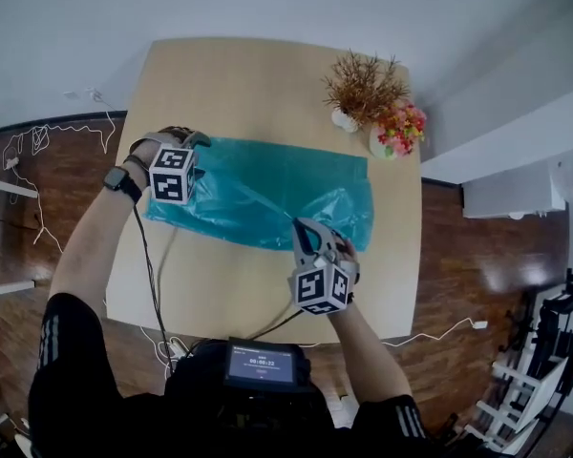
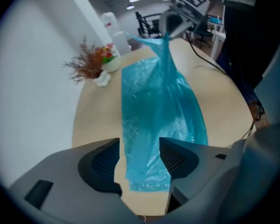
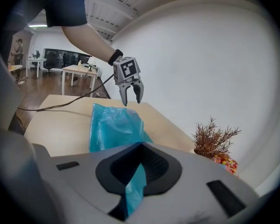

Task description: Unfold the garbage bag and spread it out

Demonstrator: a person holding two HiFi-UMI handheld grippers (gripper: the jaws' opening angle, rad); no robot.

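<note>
right claw point(image 3: 139, 164): jaws closed tight on a fold of the blue bag point(image 3: 112, 125). a strip of the thin plastic runs down between the pads.
right claw, seen from above point(image 1: 301, 225): it sits over the near edge of the bag, towards the person's right side, and points down at a slant.
left claw point(image 2: 139, 157): jaws wide apart with nothing in them. the short end of the bag shows in the gap but lies below on the table, clear of the pads.
left claw, seen from across point(image 3: 132, 99): it hangs in the air above the far end of the bag, tips pointing down, with a dark watch on the wrist behind it.
bag point(image 1: 258, 184): a long sheet of see-through blue plastic stretched across the middle of the table, from under the left claw point(image 1: 193, 143) towards the flowers.
bag shape point(image 2: 154, 106): mostly flat and crinkled, but one part is pulled up into a peak where the right claw point(image 2: 165, 34) grips it.
table point(image 1: 239, 74): pale wood, with its far edge against a white wall.
dry plant point(image 1: 363, 84): brown twigs in a white pot at the far right corner, just beyond the bag.
flowers point(image 1: 401, 130): a small pink and yellow bunch right beside the dry plant.
</note>
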